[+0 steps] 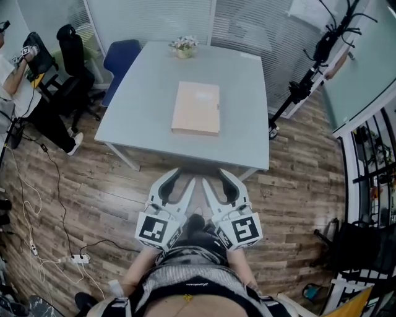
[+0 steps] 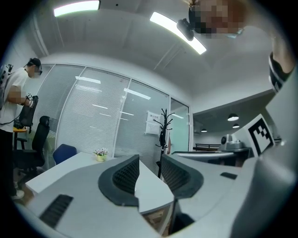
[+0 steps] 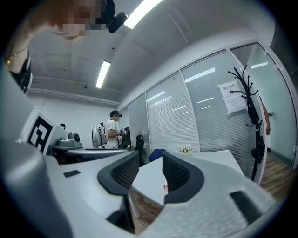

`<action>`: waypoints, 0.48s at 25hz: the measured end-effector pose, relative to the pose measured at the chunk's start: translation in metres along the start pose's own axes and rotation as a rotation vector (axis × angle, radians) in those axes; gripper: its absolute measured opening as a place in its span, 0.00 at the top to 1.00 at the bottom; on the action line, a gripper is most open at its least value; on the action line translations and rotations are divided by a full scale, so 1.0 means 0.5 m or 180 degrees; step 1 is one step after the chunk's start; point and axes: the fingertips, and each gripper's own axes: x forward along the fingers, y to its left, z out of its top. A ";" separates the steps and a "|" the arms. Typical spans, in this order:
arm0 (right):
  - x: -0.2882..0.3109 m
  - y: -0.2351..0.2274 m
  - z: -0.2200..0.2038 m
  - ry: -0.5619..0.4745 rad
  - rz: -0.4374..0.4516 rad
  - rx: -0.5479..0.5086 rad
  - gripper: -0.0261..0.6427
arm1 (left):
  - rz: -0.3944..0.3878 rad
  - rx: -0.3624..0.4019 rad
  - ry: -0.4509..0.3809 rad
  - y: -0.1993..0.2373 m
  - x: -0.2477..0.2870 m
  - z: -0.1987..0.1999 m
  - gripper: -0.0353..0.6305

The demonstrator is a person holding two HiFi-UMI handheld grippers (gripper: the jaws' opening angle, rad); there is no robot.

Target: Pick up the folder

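In the head view, the flat peach-coloured rectangular folder [image 1: 196, 108] lies closed in the middle of the pale grey rectangular table [image 1: 136, 117]. A small pot of flowers [image 1: 184, 47] stands near the table's far edge. Neither gripper view shows the folder clearly. The white left gripper [image 1: 178, 186] and the white right gripper [image 1: 218, 186] are held side by side close to the person's body. They hang over the brown wood-plank floor [image 1: 297, 186], just short of the table's near edge and well apart from the folder. Both point level toward the table, and the black-and-white marker cube [image 1: 154, 229] on each faces up. A blue chair [image 1: 120, 62] stands at the table's far left corner. A black office chair [image 1: 71, 49] and another person [image 1: 15, 80] are further left, and a black coat stand [image 1: 318, 52] is at the right. A white power strip [image 1: 79, 258] lies on the floor.

The left gripper view shows its jaws released. The dark ribbed pads [image 2: 125, 174] stand apart with only the tabletop in the gap. At this level the room's glass walls with white blinds [image 2: 93, 121] and the ceiling light strips [image 2: 77, 8] appear, which the head view cuts off.

The right gripper view likewise shows parted, empty jaws framing the table's near corner. Beyond them the other person stands wearing a backpack [image 3: 98, 135].
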 end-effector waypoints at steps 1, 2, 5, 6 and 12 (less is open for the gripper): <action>0.014 -0.010 0.003 -0.0009 0.0029 0.0001 0.74 | 0.0011 -0.0003 0.0005 0.008 0.014 0.001 0.76; 0.027 -0.019 0.007 -0.0022 0.0056 0.0002 0.74 | 0.0016 -0.0005 -0.0001 0.016 0.028 0.001 0.76; 0.064 -0.047 0.017 -0.0060 0.0104 0.0010 0.74 | 0.0057 -0.0008 -0.0029 0.042 0.065 0.006 0.76; 0.075 -0.057 0.019 -0.0067 0.0120 0.0011 0.74 | 0.0067 0.0000 -0.0042 0.049 0.078 0.008 0.76; 0.116 -0.126 0.020 -0.0018 0.0152 0.0026 0.74 | 0.0173 -0.0067 -0.0063 0.067 0.148 0.024 0.76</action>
